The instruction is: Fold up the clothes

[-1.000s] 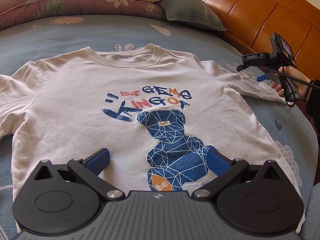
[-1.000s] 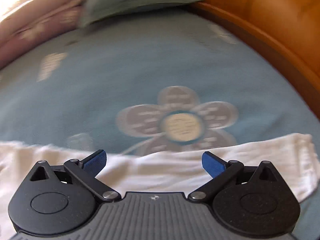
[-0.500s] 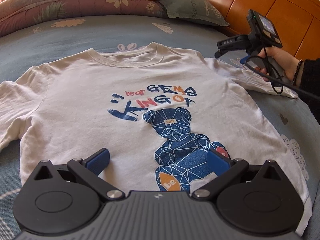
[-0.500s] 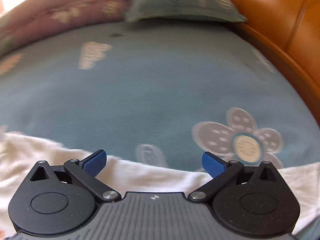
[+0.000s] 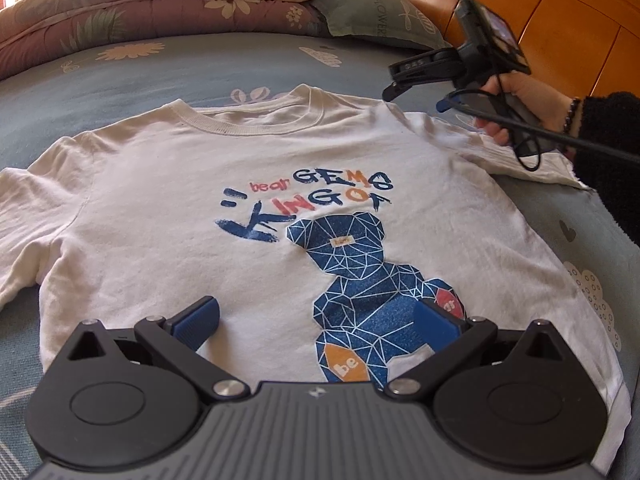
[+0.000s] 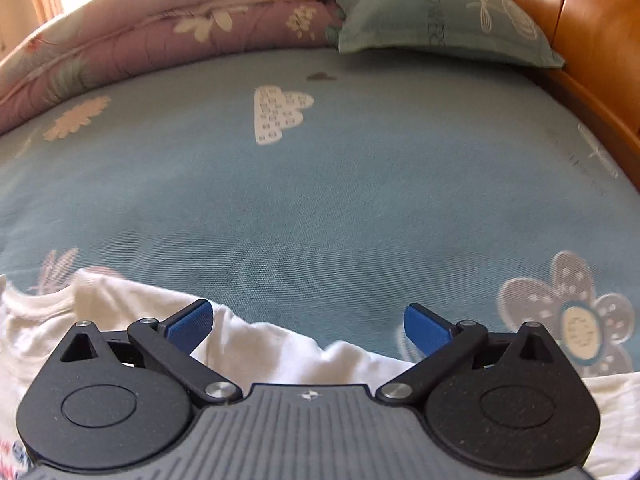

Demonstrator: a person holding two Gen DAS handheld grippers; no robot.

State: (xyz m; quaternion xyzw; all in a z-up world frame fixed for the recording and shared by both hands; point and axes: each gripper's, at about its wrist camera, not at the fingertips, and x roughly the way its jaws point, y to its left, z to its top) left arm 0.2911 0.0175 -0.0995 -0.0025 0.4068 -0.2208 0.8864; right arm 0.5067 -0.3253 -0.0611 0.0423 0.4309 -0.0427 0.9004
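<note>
A white T-shirt (image 5: 200, 216) with a blue bear print lies flat, face up, on the blue bedsheet (image 5: 180, 72), collar away from me. My left gripper (image 5: 316, 322) is open and empty, hovering over the shirt's lower hem. My right gripper (image 5: 416, 92) shows in the left wrist view, held by a hand above the shirt's right shoulder and sleeve. In the right wrist view it (image 6: 306, 326) is open and empty, over the shirt's shoulder edge (image 6: 272, 340) near the collar.
A folded floral quilt (image 5: 160, 4) and a green pillow (image 5: 368, 12) lie at the head of the bed. A wooden headboard (image 5: 560, 12) runs along the right. The patterned sheet (image 6: 320, 184) stretches beyond the shirt.
The right gripper has swung left from the sleeve end toward the shoulder and collar. The left gripper has shifted left along the hem.
</note>
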